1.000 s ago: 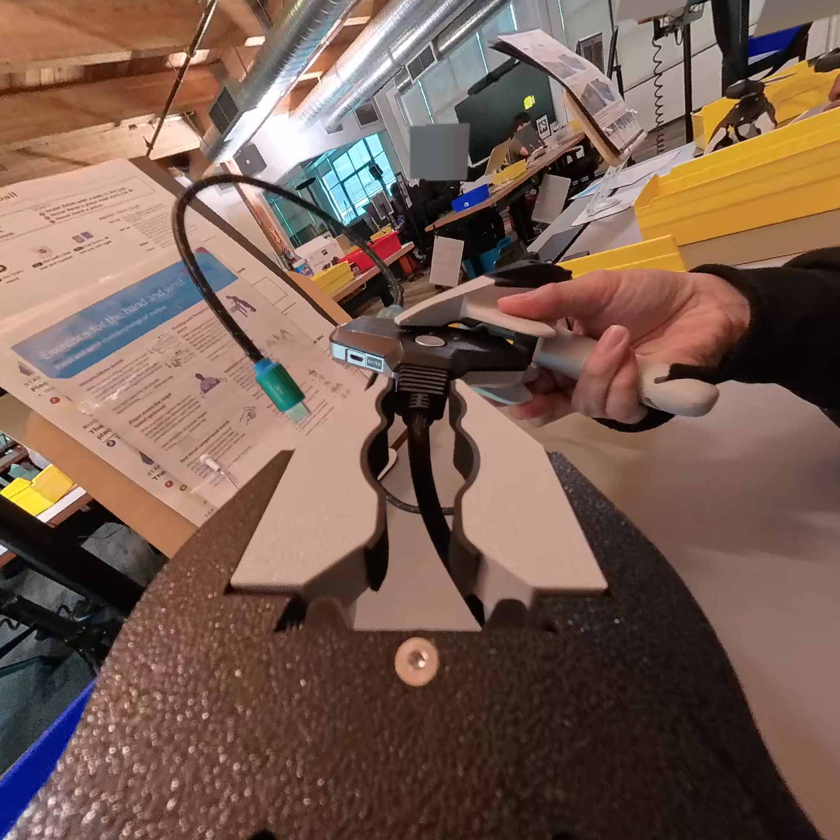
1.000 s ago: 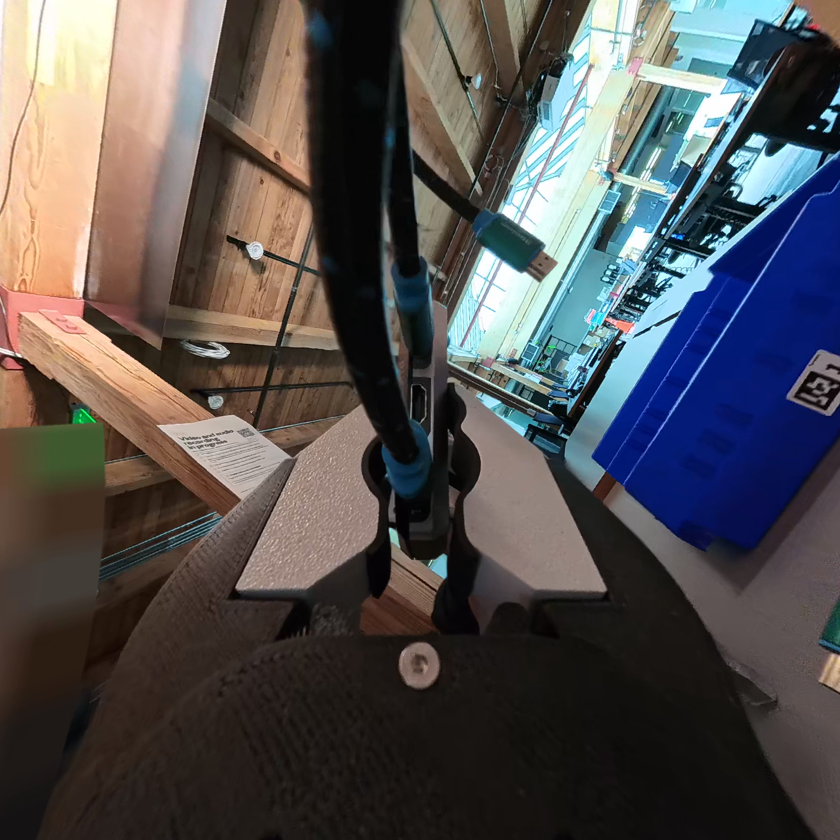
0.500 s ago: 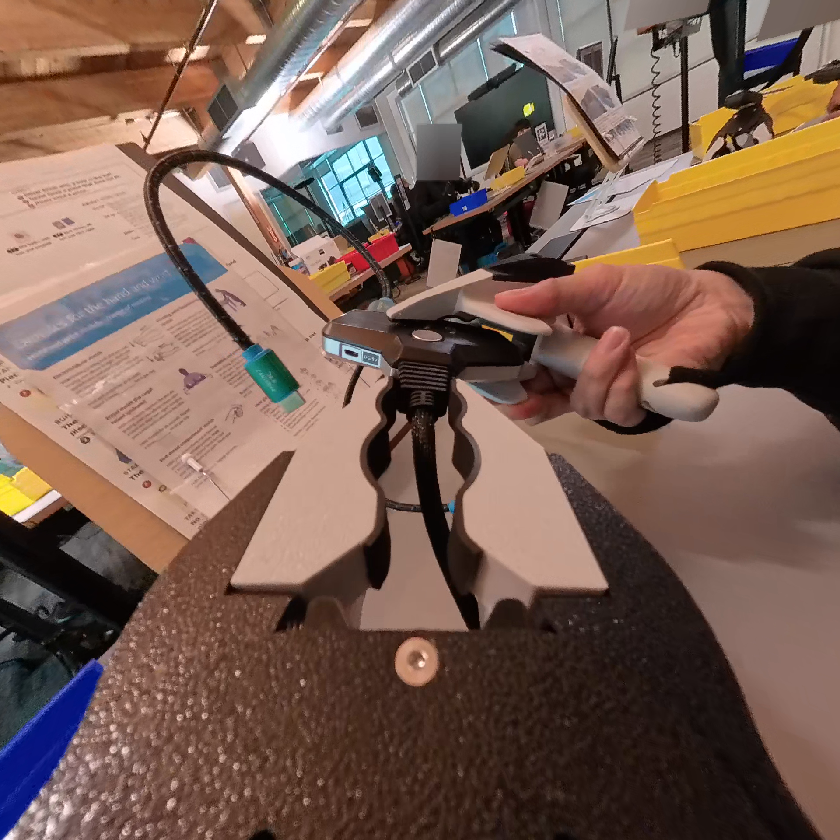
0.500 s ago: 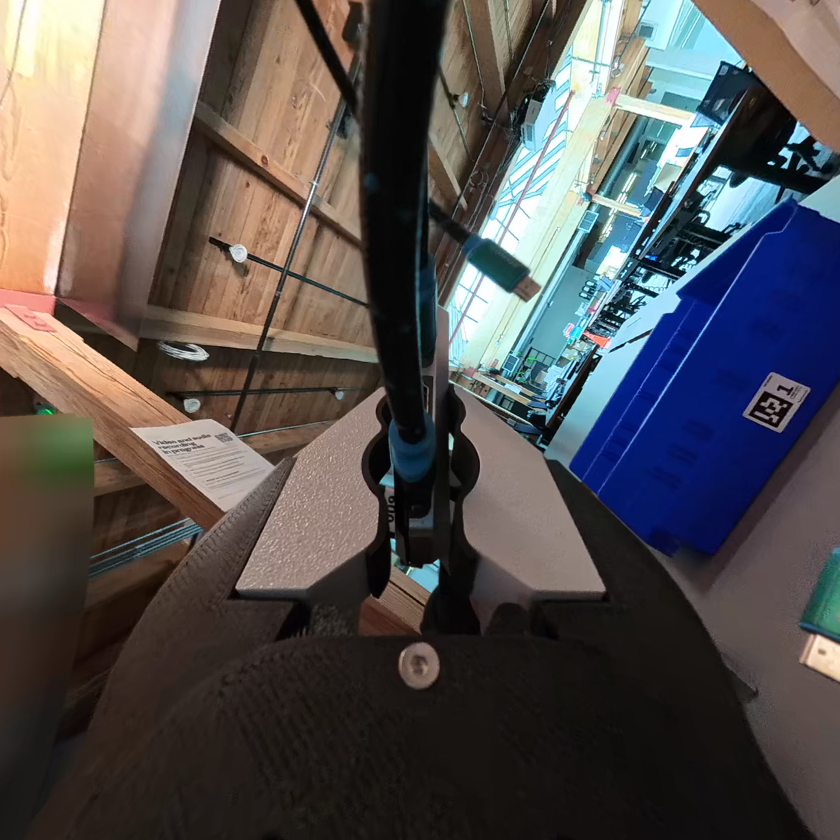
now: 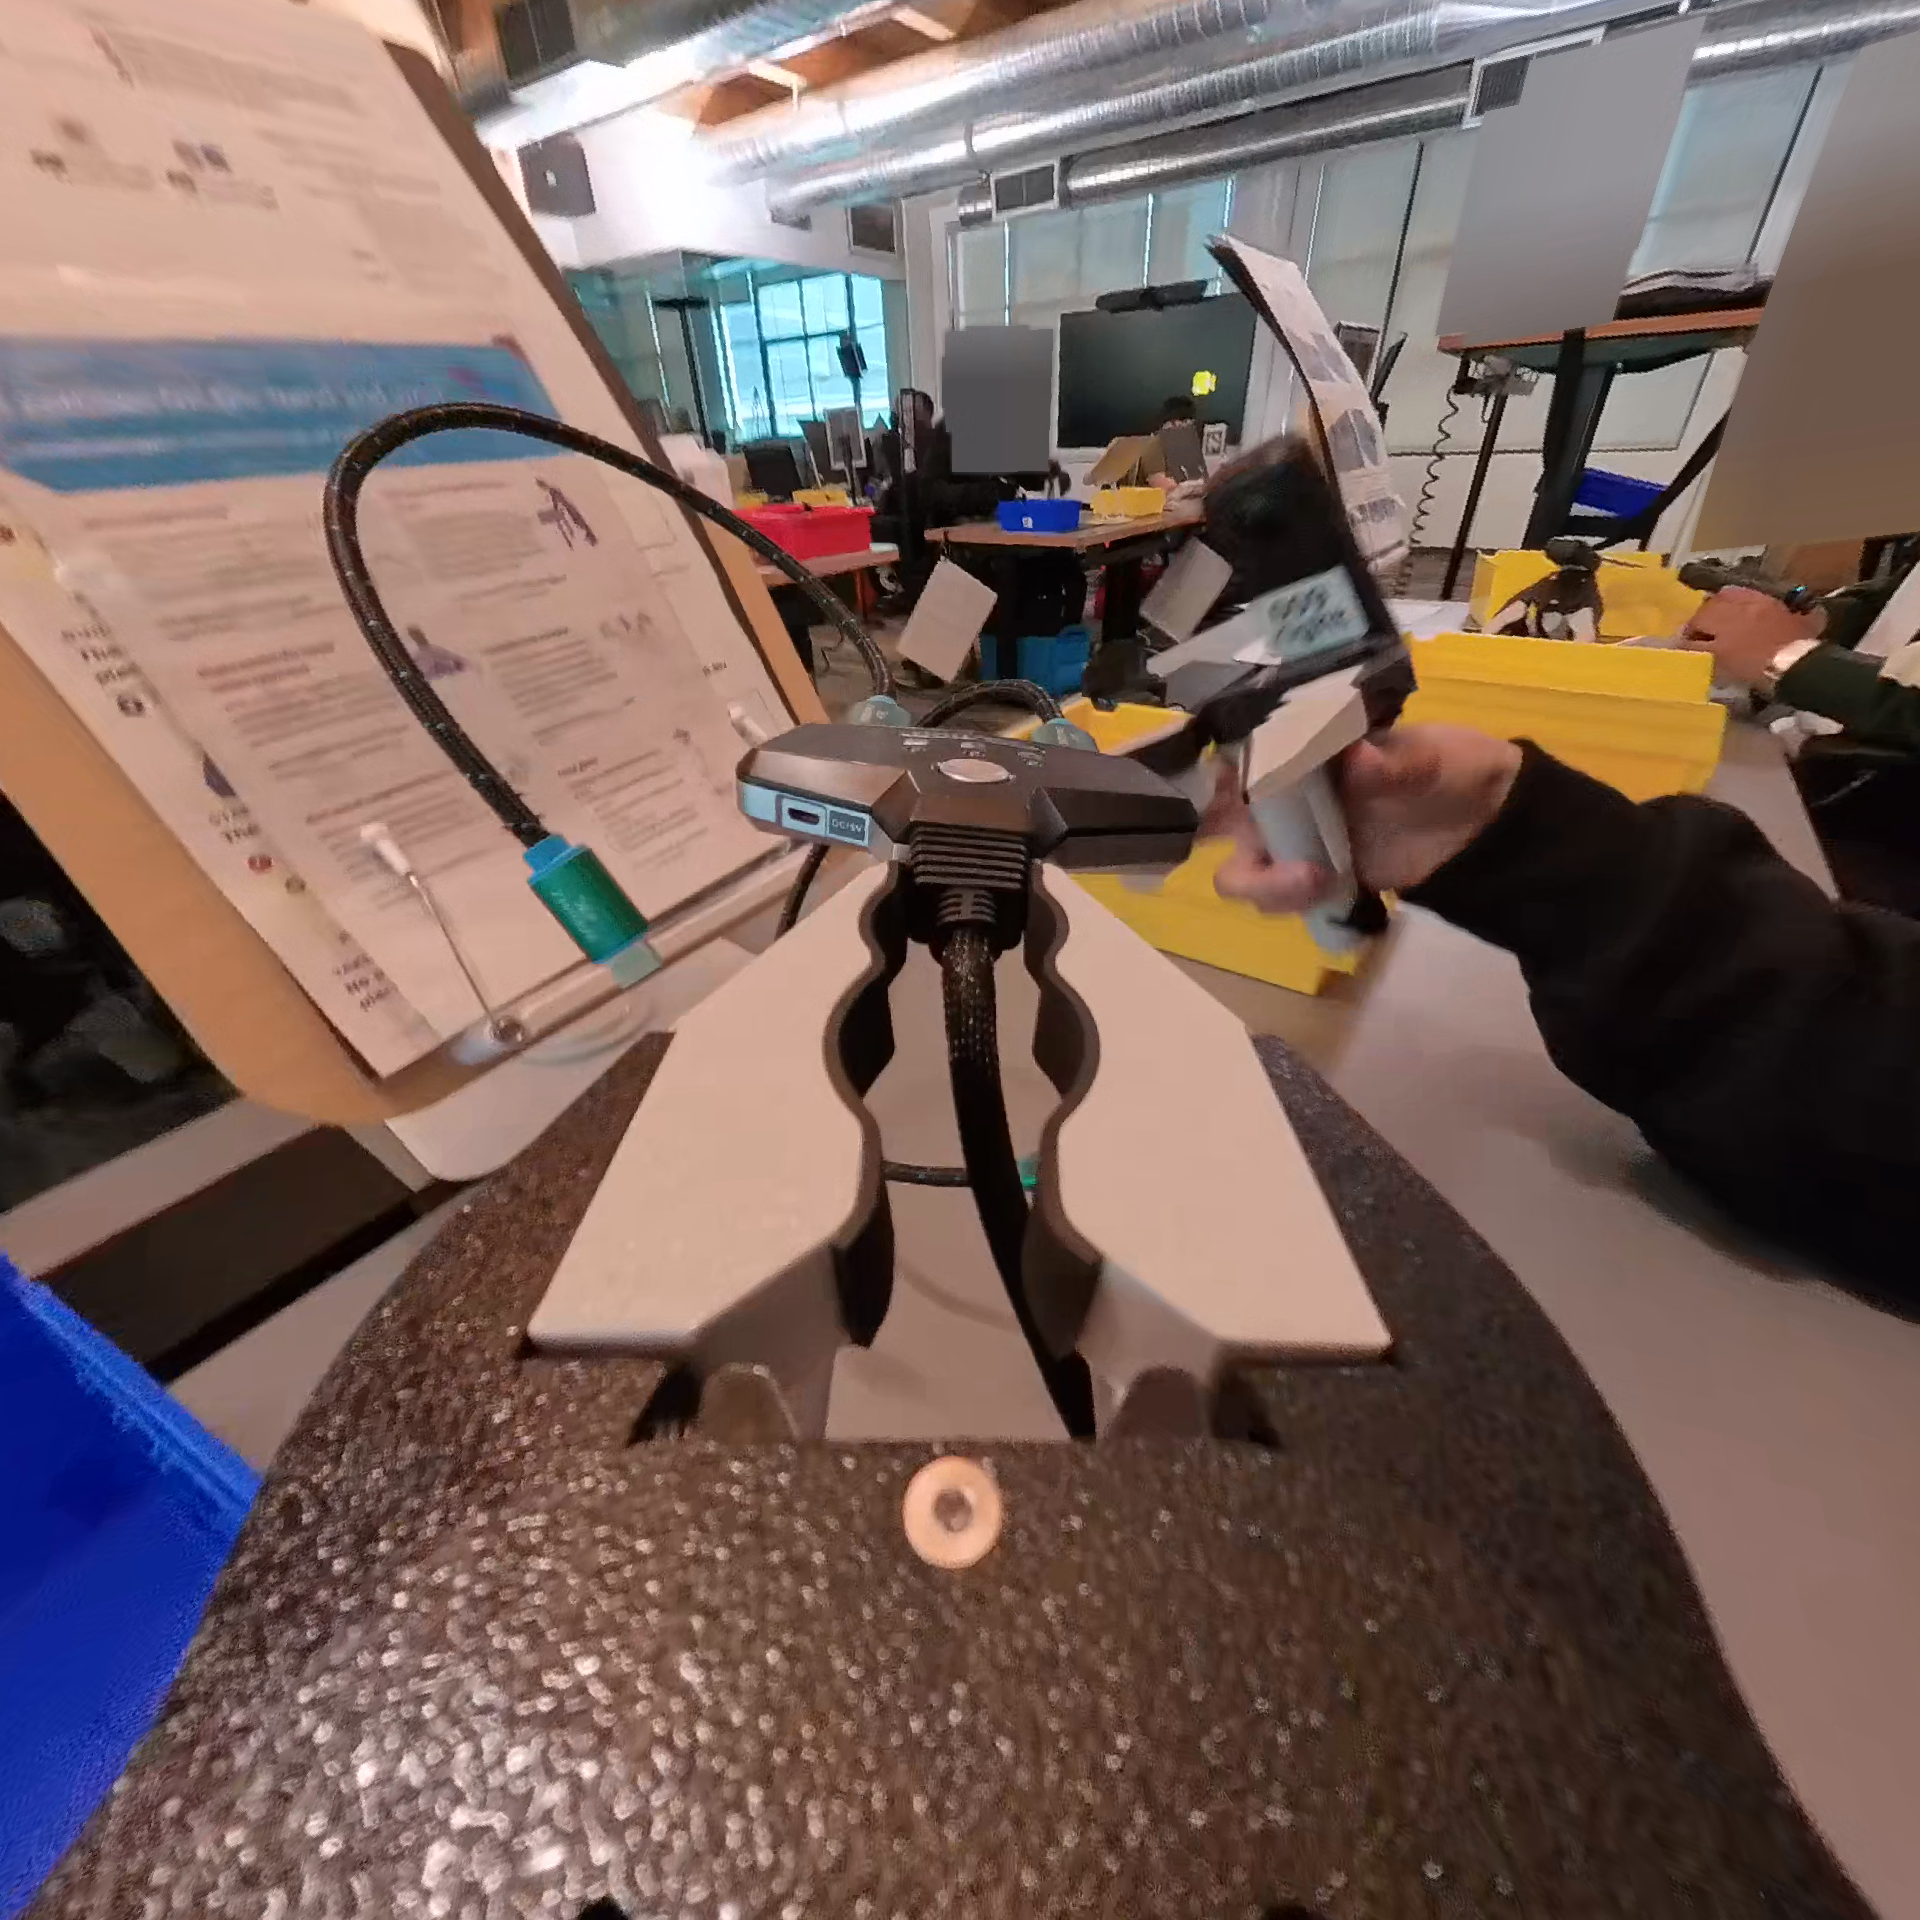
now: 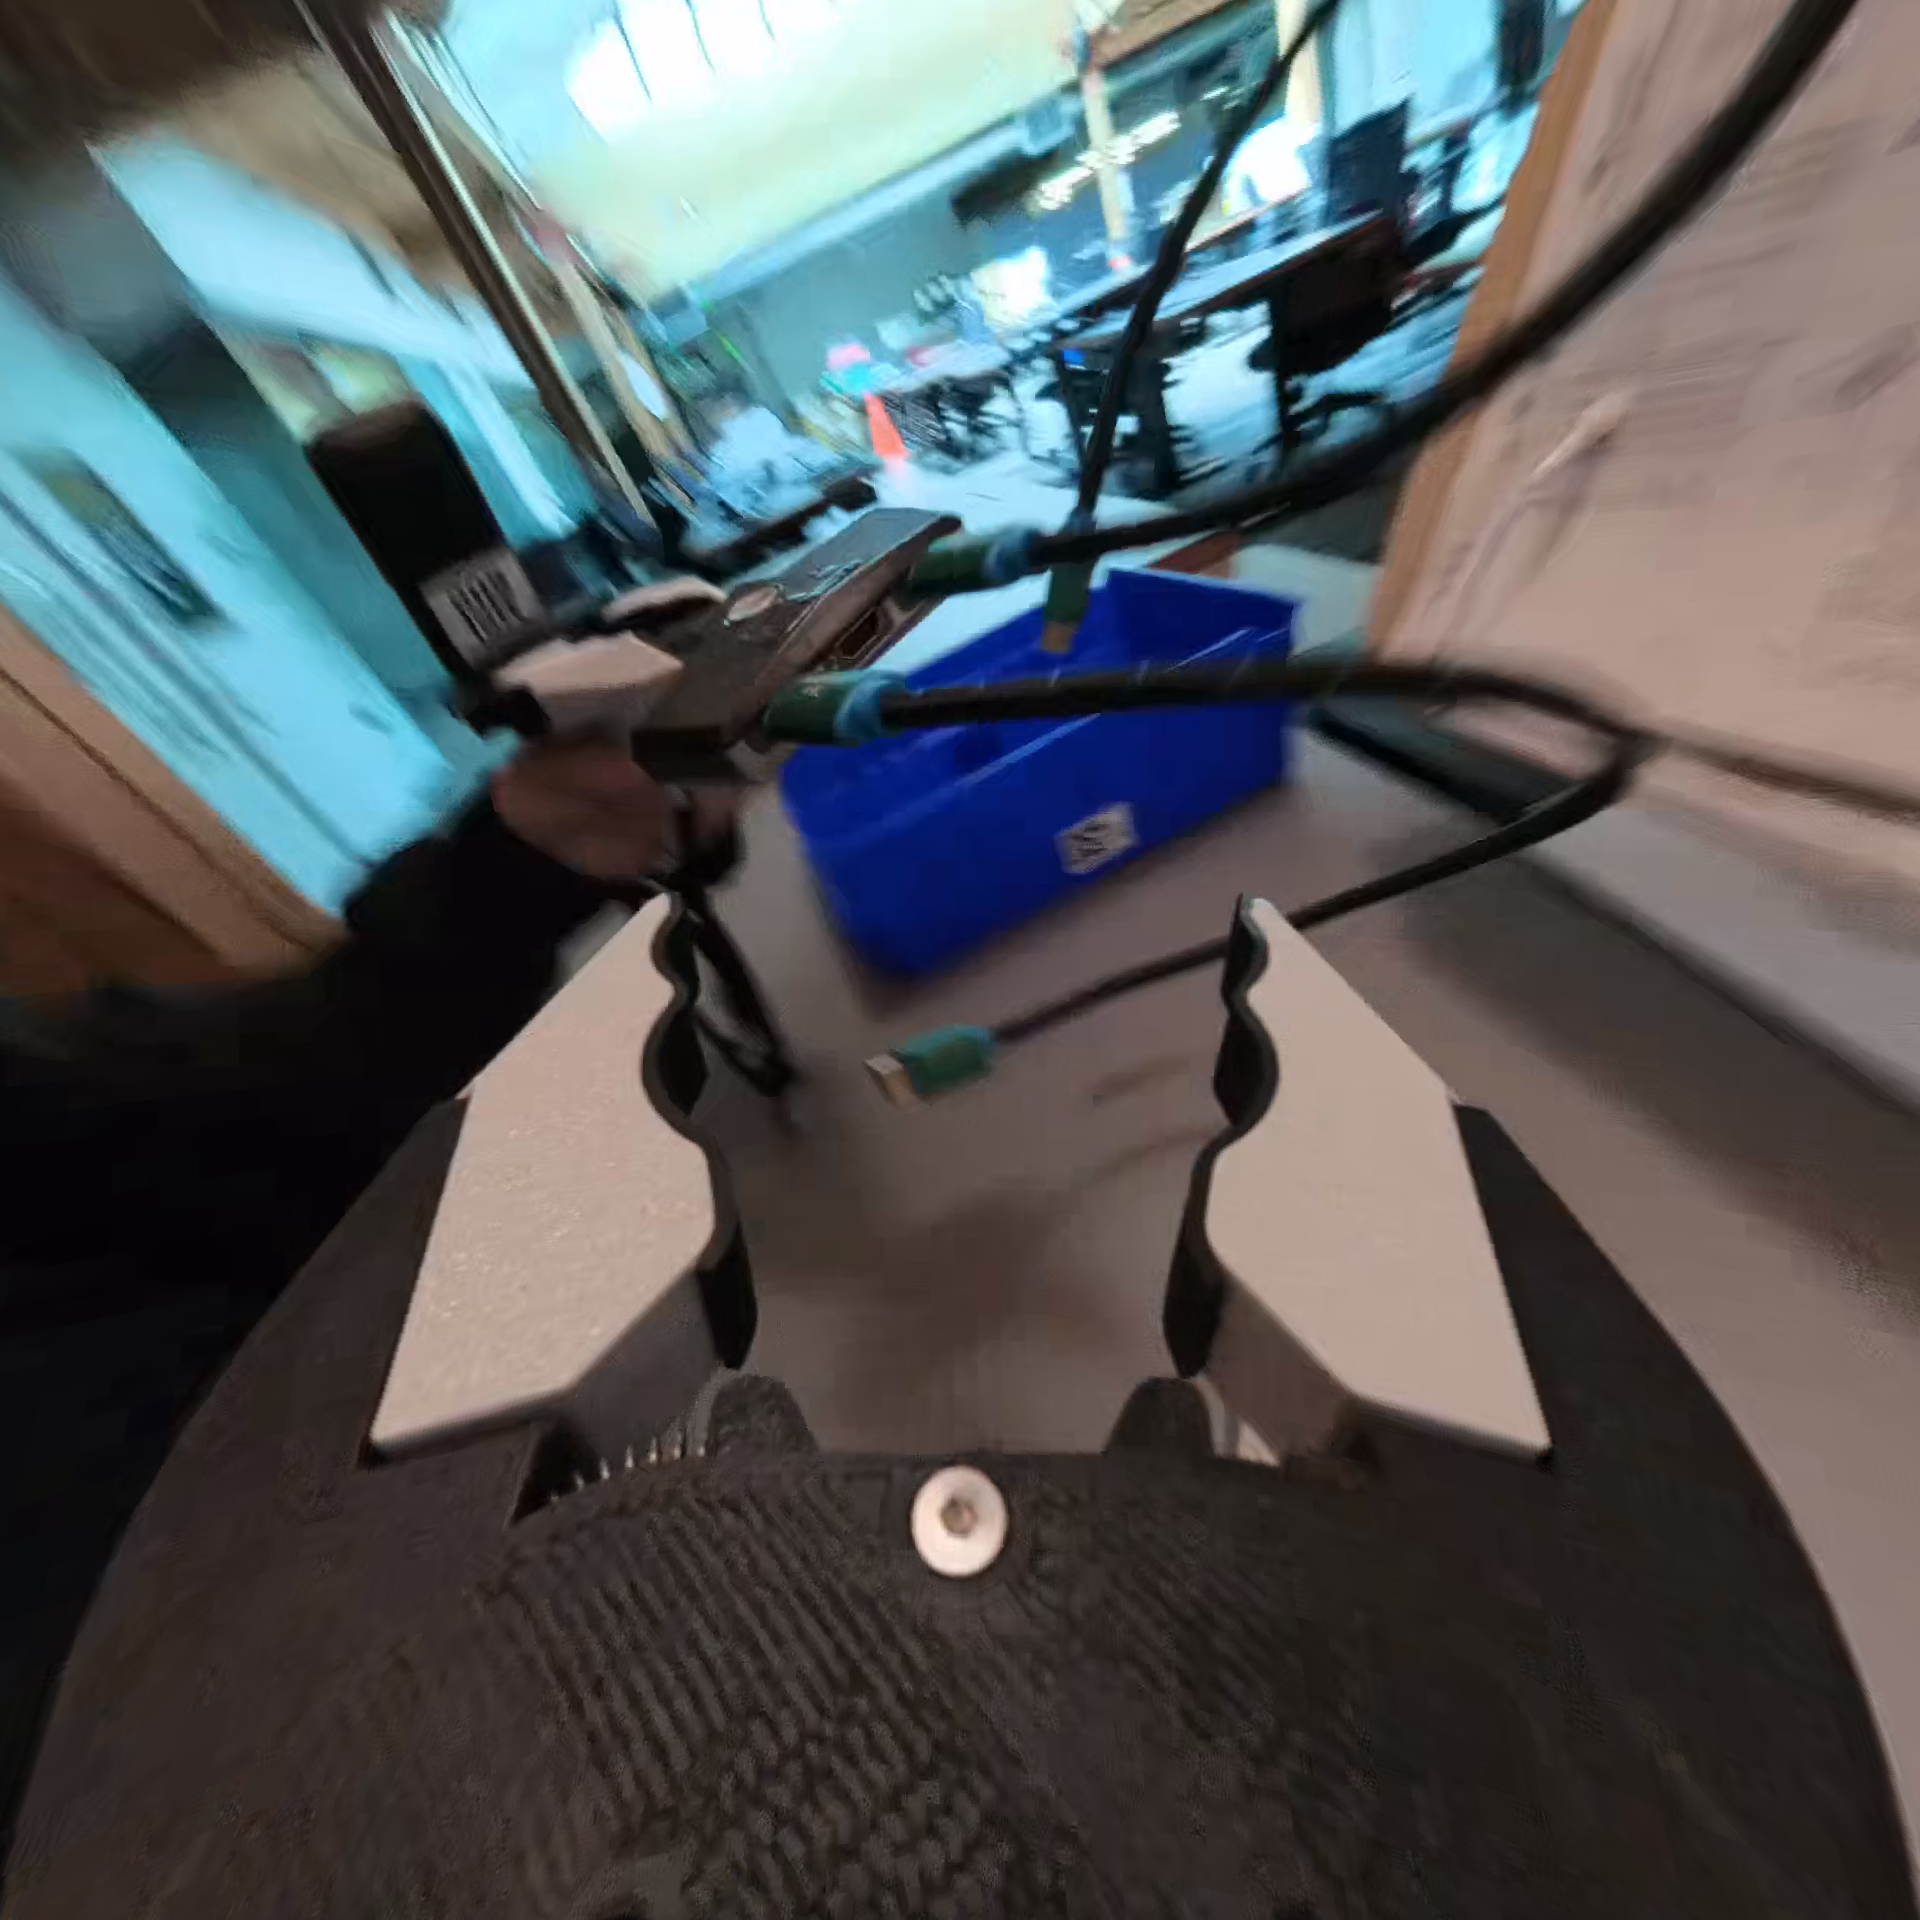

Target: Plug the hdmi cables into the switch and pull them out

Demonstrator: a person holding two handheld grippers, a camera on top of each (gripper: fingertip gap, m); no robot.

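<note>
In the left wrist view my left gripper (image 5: pixel 966 883) is shut on the ribbed collar of the black HDMI switch's (image 5: pixel 966 790) own cable and holds the switch level in the air. Two teal plugs (image 5: pixel 1065 732) sit in its far side. A loose teal HDMI plug (image 5: pixel 587 909) hangs from a braided cable on the left. My right gripper (image 5: pixel 1299 727) is off to the switch's right, in a hand. In the right wrist view my right gripper (image 6: pixel 956 925) is open and empty. The switch (image 6: pixel 790 623) is ahead of it, and another loose plug (image 6: pixel 935 1060) lies on the table.
A tilted board with printed sheets (image 5: pixel 312 623) stands close on the left. Yellow bins (image 5: pixel 1558 686) are behind the right hand. A blue bin (image 6: pixel 1039 769) sits on the grey table beyond the loose plug. Another person's hand (image 5: pixel 1745 623) is at the far right.
My right gripper has let go of the switch, opened and drawn back from it. My left gripper keeps its hold on the cable collar and has swung the switch level.
</note>
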